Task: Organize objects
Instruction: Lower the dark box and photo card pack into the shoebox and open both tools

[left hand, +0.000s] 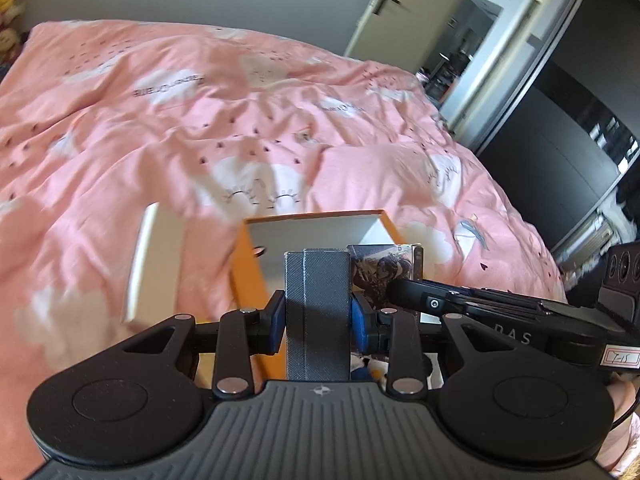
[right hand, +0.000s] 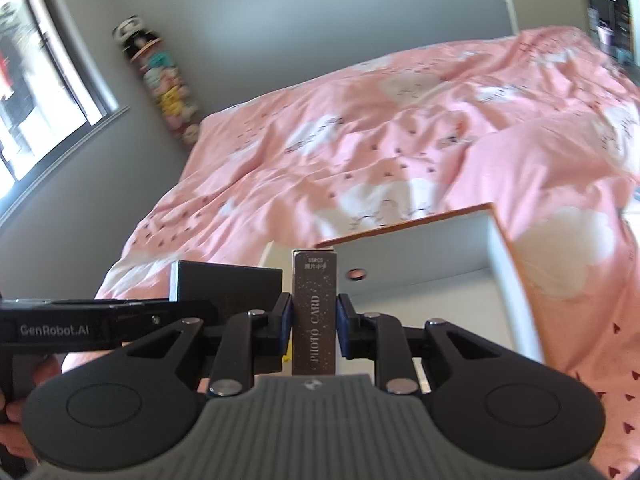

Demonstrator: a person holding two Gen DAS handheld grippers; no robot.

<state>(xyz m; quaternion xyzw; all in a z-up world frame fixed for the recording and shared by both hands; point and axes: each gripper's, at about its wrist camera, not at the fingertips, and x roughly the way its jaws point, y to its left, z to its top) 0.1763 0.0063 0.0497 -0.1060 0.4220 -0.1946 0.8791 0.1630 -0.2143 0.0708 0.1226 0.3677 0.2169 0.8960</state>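
Note:
My left gripper (left hand: pixel 318 318) is shut on a grey textured box (left hand: pixel 318 300), held upright over an orange box with a white inside (left hand: pixel 244 280) on the bed. My right gripper (right hand: pixel 313 320) is shut on a slim dark box marked PHOTO CARD (right hand: pixel 314 312), its picture face showing in the left wrist view (left hand: pixel 380 276). The two held boxes stand side by side above the open orange box (right hand: pixel 516 264). The grey box shows dark in the right wrist view (right hand: pixel 228 284), behind the left gripper's finger (right hand: pixel 120 312).
A white flat lid (left hand: pixel 154 264) lies on the pink quilt (left hand: pixel 200 120) left of the orange box. A door (left hand: pixel 384 4) and dark wardrobe (left hand: pixel 560 140) stand at the right. A window (right hand: pixel 36 80) and a hanging toy rack (right hand: pixel 168 84) are at the left wall.

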